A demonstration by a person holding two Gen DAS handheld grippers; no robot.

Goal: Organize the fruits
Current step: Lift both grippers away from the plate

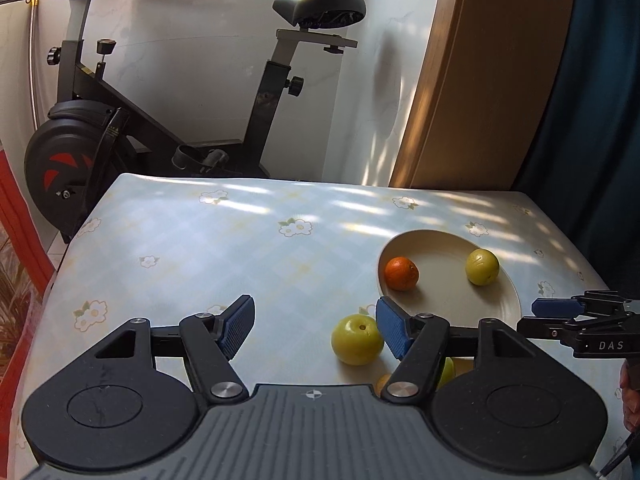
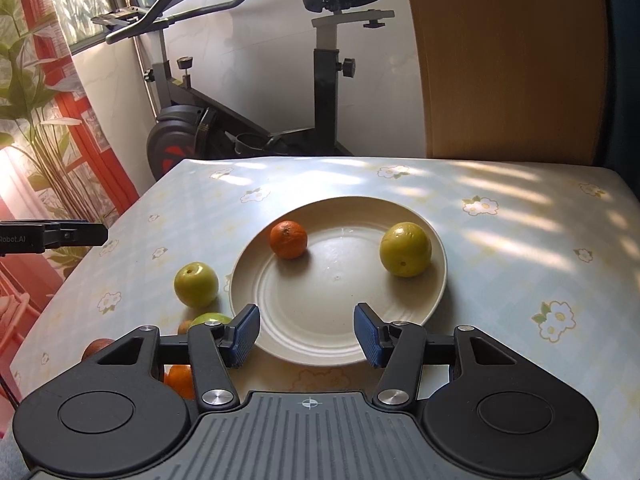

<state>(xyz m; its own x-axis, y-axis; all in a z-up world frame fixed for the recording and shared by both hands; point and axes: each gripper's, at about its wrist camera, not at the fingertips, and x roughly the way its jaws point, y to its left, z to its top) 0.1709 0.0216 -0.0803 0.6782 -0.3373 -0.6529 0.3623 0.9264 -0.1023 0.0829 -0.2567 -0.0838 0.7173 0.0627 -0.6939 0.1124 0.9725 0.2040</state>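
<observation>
A cream plate [image 2: 336, 280] [image 1: 444, 280] lies on the flowered tablecloth. It holds a small orange [image 2: 288, 239] [image 1: 401, 273] and a yellow-green fruit [image 2: 405, 249] [image 1: 482, 266]. Another green fruit [image 2: 196, 284] [image 1: 357, 339] sits on the cloth just left of the plate. More fruit lies nearer me, partly hidden by the right gripper's left finger: a green one [image 2: 210, 318], an orange one [image 2: 180, 380] and a brownish one [image 2: 96, 348]. My left gripper [image 1: 316, 326] is open and empty, its right pad beside the loose green fruit. My right gripper [image 2: 307, 334] is open and empty above the plate's near rim.
An exercise bike [image 1: 160, 112] stands behind the table's far edge. A wooden panel [image 2: 504, 60] rises at the back right. A red-framed flowered curtain [image 2: 36, 120] hangs on the left. The table's left edge [image 2: 80, 264] drops off close to the loose fruit.
</observation>
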